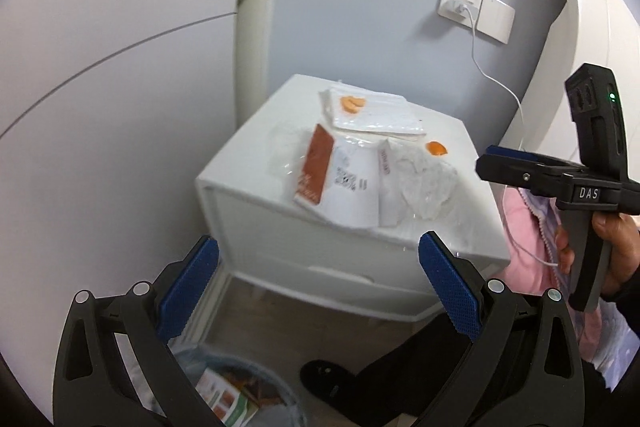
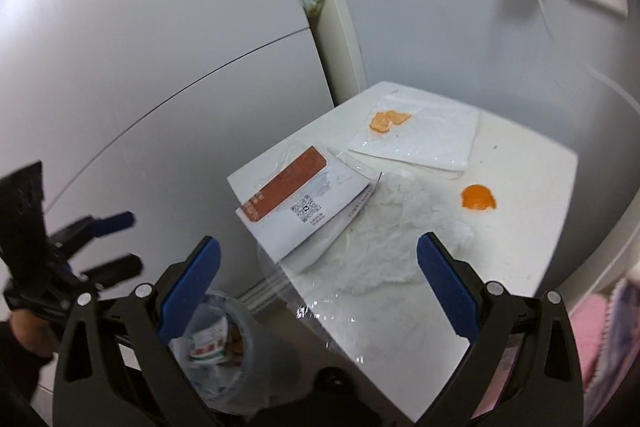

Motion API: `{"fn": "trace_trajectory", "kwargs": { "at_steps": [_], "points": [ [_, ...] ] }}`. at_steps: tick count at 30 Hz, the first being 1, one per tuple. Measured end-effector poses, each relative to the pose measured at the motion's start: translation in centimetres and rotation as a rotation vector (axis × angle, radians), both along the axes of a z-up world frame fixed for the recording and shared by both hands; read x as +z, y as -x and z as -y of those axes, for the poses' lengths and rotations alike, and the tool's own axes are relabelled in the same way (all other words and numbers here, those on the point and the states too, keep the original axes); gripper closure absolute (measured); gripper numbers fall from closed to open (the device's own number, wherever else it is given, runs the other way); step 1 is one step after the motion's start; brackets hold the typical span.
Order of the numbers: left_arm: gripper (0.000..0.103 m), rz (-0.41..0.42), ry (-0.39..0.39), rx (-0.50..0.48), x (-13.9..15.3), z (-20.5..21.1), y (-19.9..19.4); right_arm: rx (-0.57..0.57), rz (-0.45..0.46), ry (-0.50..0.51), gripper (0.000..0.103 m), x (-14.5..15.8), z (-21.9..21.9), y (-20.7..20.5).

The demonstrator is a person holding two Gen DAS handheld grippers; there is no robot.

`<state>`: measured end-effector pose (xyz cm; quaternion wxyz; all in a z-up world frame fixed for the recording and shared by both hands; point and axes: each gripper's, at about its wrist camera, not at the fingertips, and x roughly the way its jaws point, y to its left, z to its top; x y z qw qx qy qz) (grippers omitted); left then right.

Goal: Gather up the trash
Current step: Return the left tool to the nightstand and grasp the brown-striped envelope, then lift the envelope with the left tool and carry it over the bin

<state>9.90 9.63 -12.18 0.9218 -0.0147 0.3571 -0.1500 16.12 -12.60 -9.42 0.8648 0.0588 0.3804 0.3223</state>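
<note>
Low on the left, beside the nightstand (image 1: 400, 247), a lined trash bin (image 2: 224, 359) sits on the floor with a printed carton already inside it. The left gripper (image 1: 318, 287) hangs above that corner with its jaws spread wide and nothing between its blue pads (image 1: 188, 291). The right gripper (image 2: 318, 285) is just as wide apart and empty, held over the front edge of the nightstand top.

Moving right across that top: a white mailer with a rust-brown label (image 2: 298, 199) overhangs the left front edge, its corner resting on a crumpled clear plastic bag (image 2: 396, 243). Behind them lies a flat white pouch (image 2: 424, 137) with a bit of orange peel (image 2: 388, 121) on it, and further right a second orange peel (image 2: 478, 203) sits alone on the bare surface. A white charging cable (image 1: 500, 83) runs down the wall at the far right.

The likely next grab is the mailer or the bag, and both are awkward. The mailer lies flat – pads coming straight down could slide off or push it over the edge, missing the bin. The clear bag is slippery and tucked under the mailer's corner, so pulling it may drag the mailer along or tip things onto the floor. Lifting the pouch carelessly would spill its peel – and the small peels themselves may squash or slip from wide pads
</note>
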Motion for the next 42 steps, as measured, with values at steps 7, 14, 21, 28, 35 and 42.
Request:
{"fn": "trace_trajectory", "kwargs": {
  "at_steps": [7, 14, 21, 28, 35, 42],
  "points": [
    [0.006, -0.031, 0.037, -0.056, -1.7, 0.6, -5.4, 0.008, -0.053, -0.018, 0.007, -2.0, -1.5, -3.4],
    [0.006, -0.041, 0.086, -0.12, -2.6, 0.6, -7.9, 0.024, -0.088, -0.022, 0.008, -3.9, -3.3, -5.8],
    [0.033, -0.069, 0.089, -0.15, -4.1, 1.3, -8.8, 0.002, -0.106, -0.001, 0.038, -5.2, -4.1, -6.4],
    [0.047, -0.099, 0.101, -0.136, -5.3, 1.2, -9.4, -0.013, -0.122, 0.024, 0.05, -5.9, -4.3, -6.9],
    [0.076, -0.104, 0.1, -0.116, -5.8, 1.1, -9.6, -0.032, -0.113, 0.048, 0.063, -6.2, -4.5, -7.2],
    [0.093, -0.103, 0.104, -0.107, -5.8, 1.1, -9.5, -0.069, -0.089, 0.071, 0.086, -6.1, -4.2, -7.2]
  ]
}}
